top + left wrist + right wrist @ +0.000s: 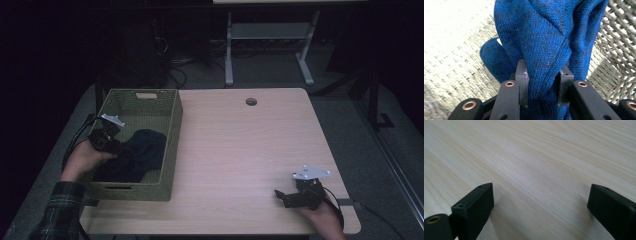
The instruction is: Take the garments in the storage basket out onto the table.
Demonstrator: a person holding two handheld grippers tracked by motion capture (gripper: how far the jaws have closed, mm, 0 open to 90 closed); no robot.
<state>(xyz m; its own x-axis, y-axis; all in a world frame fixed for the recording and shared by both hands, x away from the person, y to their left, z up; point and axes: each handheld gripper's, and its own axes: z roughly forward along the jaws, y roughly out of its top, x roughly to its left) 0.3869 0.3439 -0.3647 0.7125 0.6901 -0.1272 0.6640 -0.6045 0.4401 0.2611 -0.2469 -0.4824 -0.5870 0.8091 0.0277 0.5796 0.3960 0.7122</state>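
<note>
Two grippers are in my hands, one at each side of the pale wooden table point(240, 150). My left gripper point(543, 85) is down inside the olive-green woven basket point(172, 145) that stands at the table's left edge, and its black jaws have a fold of the dark blue knitted garment point(544, 37) pinched between them. In the left gripper view the pads press the knit from both sides, so the cloth bunches into a narrow waist where they meet it and spreads out wide above. The garment is speckled with darker thread, and a rounded lobe of it hangs to the left of the jaws over the basket's woven floor, while the basket's open lattice wall shows at the right of that view. From the high view the garment point(137, 152) lies heaped in the near half of the basket, with my left gripper point(106, 136) touching its left side and my plaid sleeve point(62, 212) coming in below.

My right gripper point(295, 196) rests low over the table near its near right corner, well apart from the basket. In the right gripper view its jaws stand wide with bare wood grain between them.
</note>
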